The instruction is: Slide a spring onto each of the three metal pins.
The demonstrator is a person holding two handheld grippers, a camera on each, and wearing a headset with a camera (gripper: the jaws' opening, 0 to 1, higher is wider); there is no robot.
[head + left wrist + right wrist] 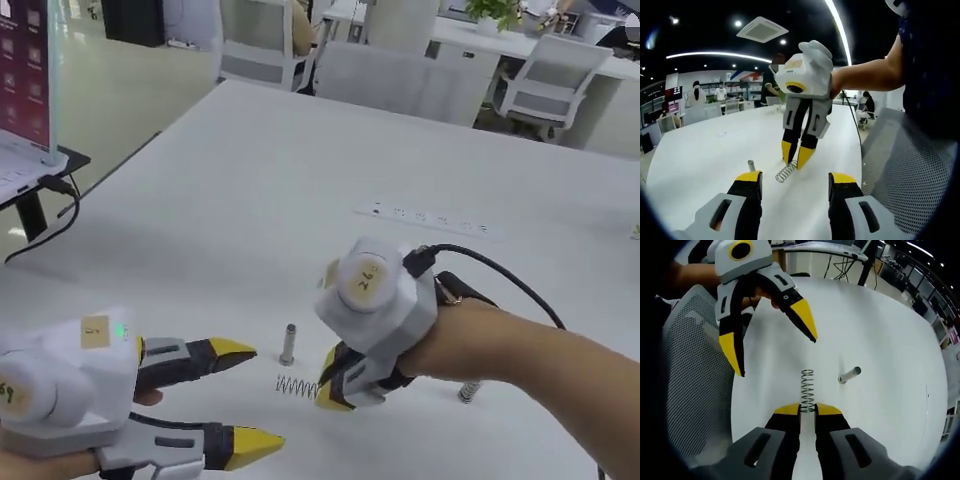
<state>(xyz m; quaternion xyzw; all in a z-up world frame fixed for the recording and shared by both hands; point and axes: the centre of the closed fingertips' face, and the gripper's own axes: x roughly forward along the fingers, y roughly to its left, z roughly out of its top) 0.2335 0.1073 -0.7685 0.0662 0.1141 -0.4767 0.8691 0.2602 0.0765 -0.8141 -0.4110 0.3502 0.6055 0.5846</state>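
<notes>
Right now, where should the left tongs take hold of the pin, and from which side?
Probably low on the pin, coming level from where the left tongs hang open. It stands upright, and its top should stay free for the spring, which the right tongs hold by one end.

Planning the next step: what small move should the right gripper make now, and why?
Probably lift the spring and tip it upright over the pin. The right gripper pinches one end of the spring, which lies flat on the table, and the bare pin stands close beside it.
</notes>
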